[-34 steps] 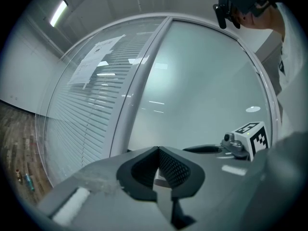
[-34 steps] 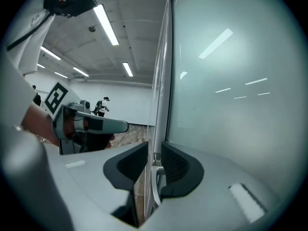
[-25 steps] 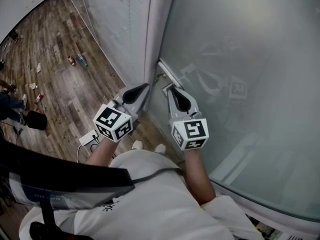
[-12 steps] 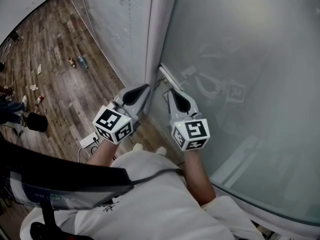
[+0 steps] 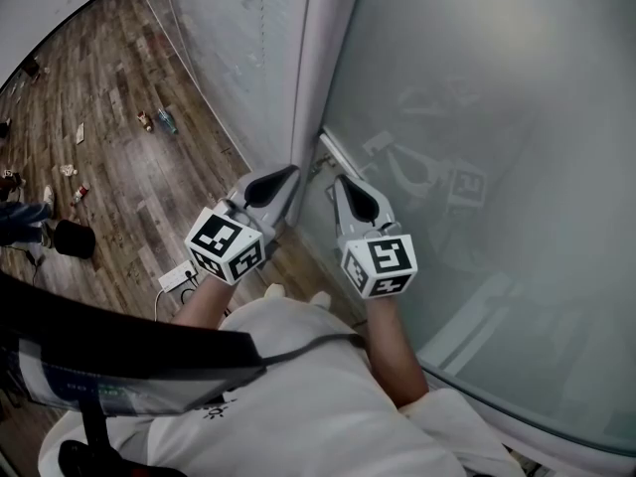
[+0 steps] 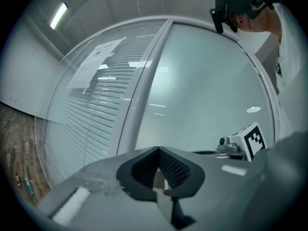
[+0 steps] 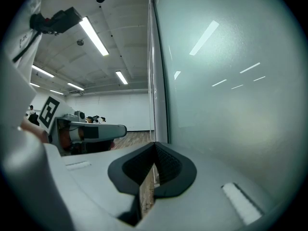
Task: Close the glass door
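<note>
The frosted glass door (image 5: 477, 117) fills the right of the head view, with a white bar handle (image 5: 338, 153) near its left edge. My right gripper (image 5: 338, 179) is shut, its tip just below that handle and close to the glass; whether it touches I cannot tell. In the right gripper view the jaws (image 7: 154, 146) meet with nothing between them, and the door (image 7: 231, 90) runs along the right. My left gripper (image 5: 290, 173) is shut and empty, pointing at the white frame post (image 5: 313, 68). In the left gripper view its jaws (image 6: 158, 149) meet before the door (image 6: 202, 90).
Left of the post is a glass wall with blinds (image 5: 248, 58). The wood floor (image 5: 119, 147) lies far left, with a bottle (image 5: 164, 120), small litter and a white power strip (image 5: 177, 274). People stand at the far left edge.
Both grippers stay almost where they were by the door's edge. The people at the far left of the floor have shifted a little.
</note>
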The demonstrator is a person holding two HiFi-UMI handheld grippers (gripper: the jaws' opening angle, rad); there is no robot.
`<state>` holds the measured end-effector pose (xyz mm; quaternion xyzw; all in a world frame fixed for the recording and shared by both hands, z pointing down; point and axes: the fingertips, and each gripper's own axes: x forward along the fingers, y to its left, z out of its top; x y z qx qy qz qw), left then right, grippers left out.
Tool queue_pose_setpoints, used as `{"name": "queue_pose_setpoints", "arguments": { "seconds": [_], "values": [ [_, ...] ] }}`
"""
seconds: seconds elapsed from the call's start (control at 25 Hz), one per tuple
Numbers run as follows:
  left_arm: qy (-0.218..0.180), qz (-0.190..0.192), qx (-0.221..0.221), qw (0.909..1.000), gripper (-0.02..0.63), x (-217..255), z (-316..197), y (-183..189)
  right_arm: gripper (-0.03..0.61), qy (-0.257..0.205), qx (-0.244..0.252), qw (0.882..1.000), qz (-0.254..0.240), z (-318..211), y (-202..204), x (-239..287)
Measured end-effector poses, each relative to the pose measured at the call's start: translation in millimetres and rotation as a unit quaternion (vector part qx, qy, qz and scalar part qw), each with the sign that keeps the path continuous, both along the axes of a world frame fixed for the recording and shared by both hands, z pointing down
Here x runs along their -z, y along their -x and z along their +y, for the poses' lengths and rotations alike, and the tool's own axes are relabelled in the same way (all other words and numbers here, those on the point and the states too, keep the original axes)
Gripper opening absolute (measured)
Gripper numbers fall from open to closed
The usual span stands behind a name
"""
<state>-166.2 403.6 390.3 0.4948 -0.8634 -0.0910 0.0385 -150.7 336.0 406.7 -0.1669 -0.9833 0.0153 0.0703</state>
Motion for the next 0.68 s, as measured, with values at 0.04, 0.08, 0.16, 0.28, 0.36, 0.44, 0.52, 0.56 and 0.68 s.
{"name": "queue_pose_setpoints", "arguments": {
  "seconds": [0.04, 0.08, 0.16, 0.28, 0.36, 0.44, 0.52, 0.56, 0.68],
  "values": [
    [0.000, 0.000, 0.000, 1.0000, 0.000, 0.4, 0.5, -0.1, 0.008, 0.000, 0.000, 1.000, 0.000, 0.6, -0.2, 0.5],
    [0.000, 0.000, 0.000, 1.0000, 0.000, 1.0, 0.9, -0.1, 0.008, 0.000, 0.000, 1.000, 0.001, 1.2, -0.3, 1.0],
    [0.000, 0.001, -0.001, 1.0000, 0.000, 1.7, 0.9, 0.1, 0.008, -0.001, 0.000, 1.000, 0.001, 1.3, -0.1, 1.2],
    [0.001, 0.001, -0.002, 1.0000, 0.000, 0.9, -0.4, 0.1, 0.008, 0.000, 0.000, 1.000, 0.003, 0.2, -0.1, -0.6],
    [0.001, 0.002, -0.003, 1.0000, 0.000, -0.1, -0.7, -0.7, 0.008, -0.001, 0.000, 1.000, 0.005, 0.0, -0.8, -2.3],
    [0.001, 0.003, -0.004, 1.0000, 0.000, -1.4, -0.6, -1.7, 0.008, -0.004, -0.002, 1.000, 0.007, -0.3, -1.8, -4.3],
    [0.001, 0.003, -0.006, 1.0000, 0.000, -2.6, -0.5, -1.9, 0.008, -0.006, -0.004, 1.000, 0.008, -1.0, -2.2, -5.6],
    [0.001, 0.003, -0.007, 1.0000, 0.000, -3.0, -0.3, -1.7, 0.008, -0.007, -0.006, 1.000, 0.008, -1.2, -2.2, -6.0],
    [0.002, 0.003, -0.011, 0.9999, 0.000, -4.6, 1.2, -1.3, 0.008, -0.009, -0.011, 1.000, 0.009, -1.2, -2.6, -7.1]
  ]
}}
